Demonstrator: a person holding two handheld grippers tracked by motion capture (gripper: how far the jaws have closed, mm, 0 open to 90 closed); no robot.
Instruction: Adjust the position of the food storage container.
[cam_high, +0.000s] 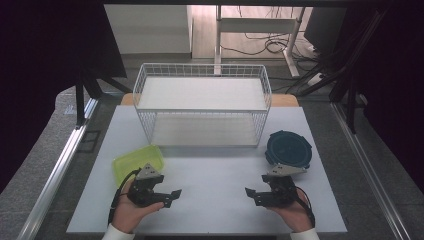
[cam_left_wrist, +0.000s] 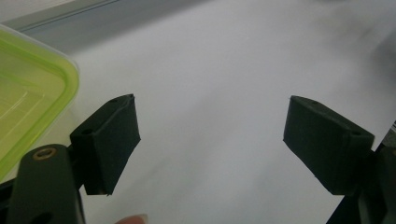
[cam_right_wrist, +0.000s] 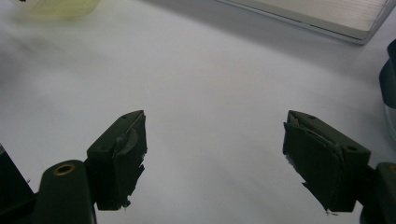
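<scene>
Both claws gape; green container (cam_high: 138, 162) beside left claw (cam_high: 169, 196).

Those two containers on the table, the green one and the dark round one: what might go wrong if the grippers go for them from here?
The green container sits near the table's left edge, so a push from the left gripper, jaws open, might slide it off. The dark round container lies close to the wire rack, so the right gripper could catch on the wire when lifting it. The pads' covering looks torn, which may weaken the grip.
</scene>
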